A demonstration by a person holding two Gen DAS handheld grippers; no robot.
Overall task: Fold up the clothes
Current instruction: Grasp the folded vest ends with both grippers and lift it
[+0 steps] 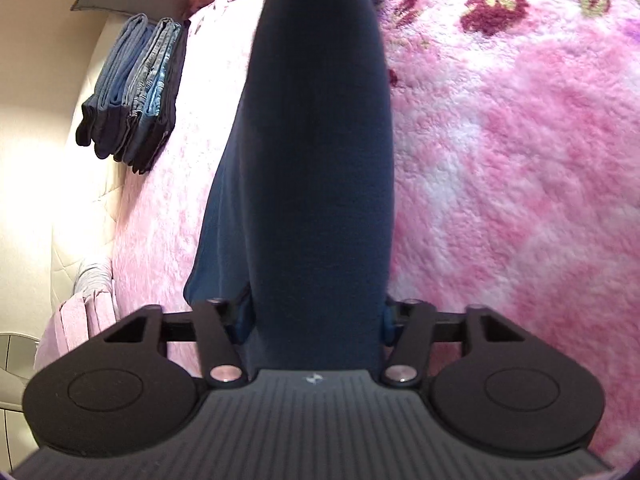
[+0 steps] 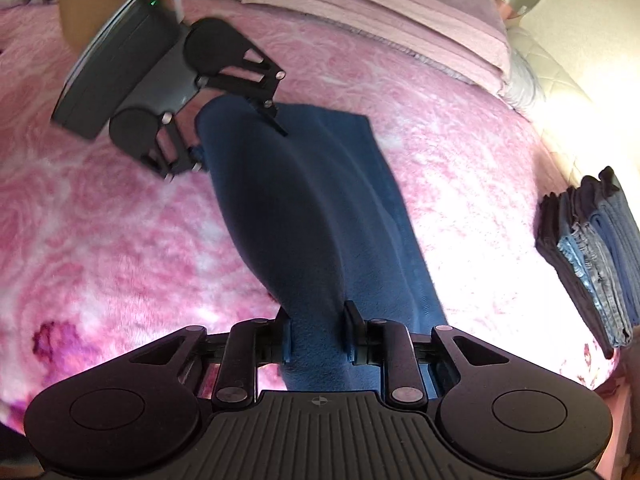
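Observation:
A dark blue garment (image 1: pixel 316 160) stretches in a long band over the pink fluffy blanket (image 1: pixel 500 168). My left gripper (image 1: pixel 318 320) is shut on its near end, the cloth bunched between the fingers. In the right wrist view the same blue garment (image 2: pixel 316 216) runs from my right gripper (image 2: pixel 318 336), which is shut on one end, to the left gripper (image 2: pixel 236 136) clamping the far end. The cloth is lifted in a ridge between the two, with a flat lighter-blue layer lying on the blanket beside it.
A stack of folded jeans and dark clothes (image 1: pixel 132 92) lies at the blanket's edge by a cream quilted headboard (image 1: pixel 52 184); the same stack (image 2: pixel 592 256) shows at right. Folded lilac bedding (image 2: pixel 380 4) lies at the far side. A person's hand (image 2: pixel 80 4) holds the left gripper.

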